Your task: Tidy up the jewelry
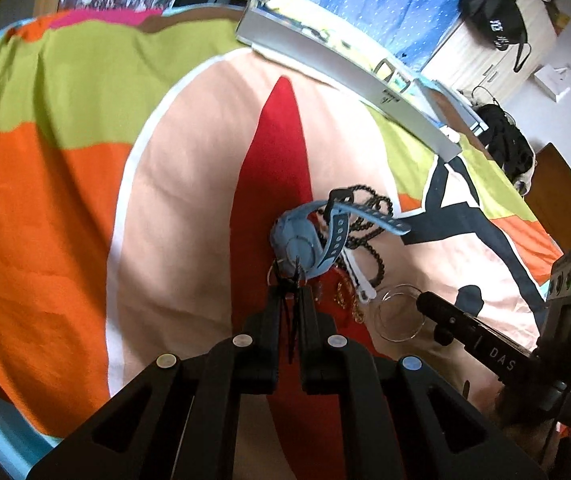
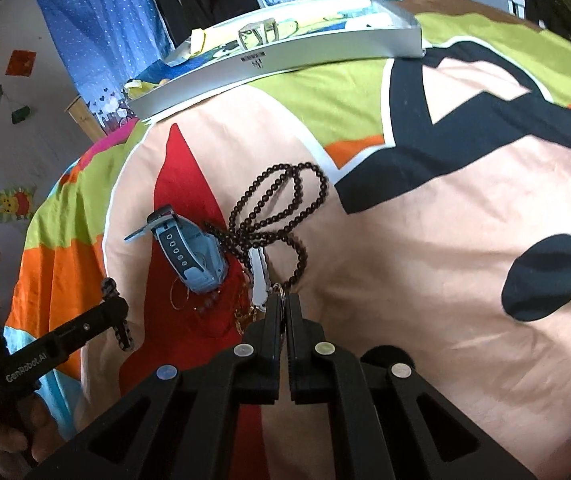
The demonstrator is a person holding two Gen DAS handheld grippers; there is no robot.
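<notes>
Left tongs (image 1: 288, 294): jaws nearly closed on a thin black strand that hangs down between the fingers, tips just below the blue watch (image 1: 299, 244). In the right wrist view the same tongs (image 2: 119, 316) carry a short dark beaded or braided piece; what it is exactly cannot be told.

Jewelry pile: lies on the bedspread (image 1: 65, 200), on and beside its red patch, between the two tongs. The watch sits at the left of the pile with its strap looped upward. A black bead string (image 2: 281, 208) is coiled in several loops behind and right of the watch. A white clip-like piece (image 2: 258, 280) lies against the beads. A gold chain (image 1: 349, 300) lies on the red patch near the watch. A clear ring (image 1: 401, 312) lies right of the chain, beside the right tongs' tip.

Right tongs (image 2: 284, 300): jaws almost shut on something small and thin at the tips, touching the white piece's lower end; the item gripped cannot be identified.

Container: a grey tray (image 2: 325, 54) rests on the far edge of the bedspread, well apart from the pile. It holds yellow and blue items and a clear frame; no detail is legible.
</notes>
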